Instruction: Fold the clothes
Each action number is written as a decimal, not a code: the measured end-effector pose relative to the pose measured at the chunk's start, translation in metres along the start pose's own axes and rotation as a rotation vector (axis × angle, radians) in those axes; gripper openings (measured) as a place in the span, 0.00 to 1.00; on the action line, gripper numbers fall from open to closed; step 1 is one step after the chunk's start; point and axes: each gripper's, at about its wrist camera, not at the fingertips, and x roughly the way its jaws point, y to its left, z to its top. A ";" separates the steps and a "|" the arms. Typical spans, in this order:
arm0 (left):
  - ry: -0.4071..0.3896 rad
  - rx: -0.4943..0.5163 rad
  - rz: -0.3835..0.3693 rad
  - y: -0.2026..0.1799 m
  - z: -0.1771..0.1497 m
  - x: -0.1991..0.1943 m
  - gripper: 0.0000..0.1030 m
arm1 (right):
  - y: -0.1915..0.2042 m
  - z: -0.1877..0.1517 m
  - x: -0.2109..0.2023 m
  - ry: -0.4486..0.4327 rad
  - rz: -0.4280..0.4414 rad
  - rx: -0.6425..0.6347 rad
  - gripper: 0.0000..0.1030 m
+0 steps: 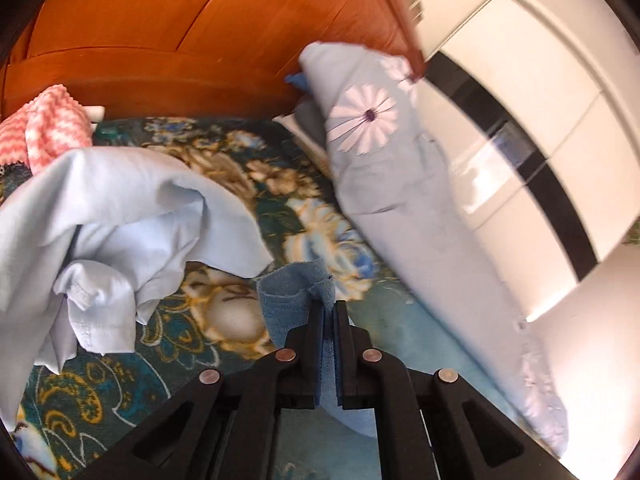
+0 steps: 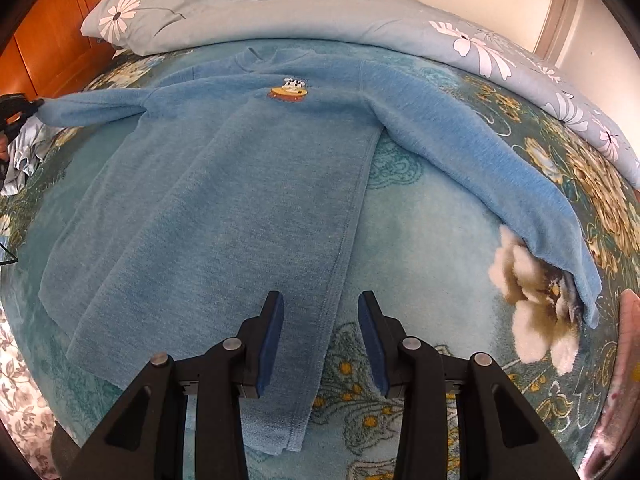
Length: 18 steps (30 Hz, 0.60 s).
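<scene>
A blue fuzzy sweater (image 2: pixel 248 184) lies face up on the bed, with a cartoon patch (image 2: pixel 289 92) on its chest. Its right sleeve (image 2: pixel 480 160) stretches out flat to the side. My left gripper (image 1: pixel 330 308) is shut on the cuff (image 1: pixel 288 288) of the other sleeve, which is lifted off the bed. In the right wrist view that gripper (image 2: pixel 16 110) shows at the far left edge, with the sleeve (image 2: pixel 92 110) pulled taut from it. My right gripper (image 2: pixel 322 312) hovers open over the sweater's side seam near the hem, gripping nothing.
A crumpled light blue shirt (image 1: pixel 120 216) and a pink-and-white zigzag cloth (image 1: pixel 48 128) lie at the left by the wooden headboard (image 1: pixel 160 40). A daisy-print pillow (image 1: pixel 372 120) and quilt (image 2: pixel 480 44) run along the far side. A floral blanket (image 2: pixel 420 248) covers the bed.
</scene>
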 end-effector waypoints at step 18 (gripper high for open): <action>0.251 0.093 0.120 0.026 -0.167 -0.070 0.06 | -0.026 -0.037 -0.006 0.025 0.049 0.096 0.39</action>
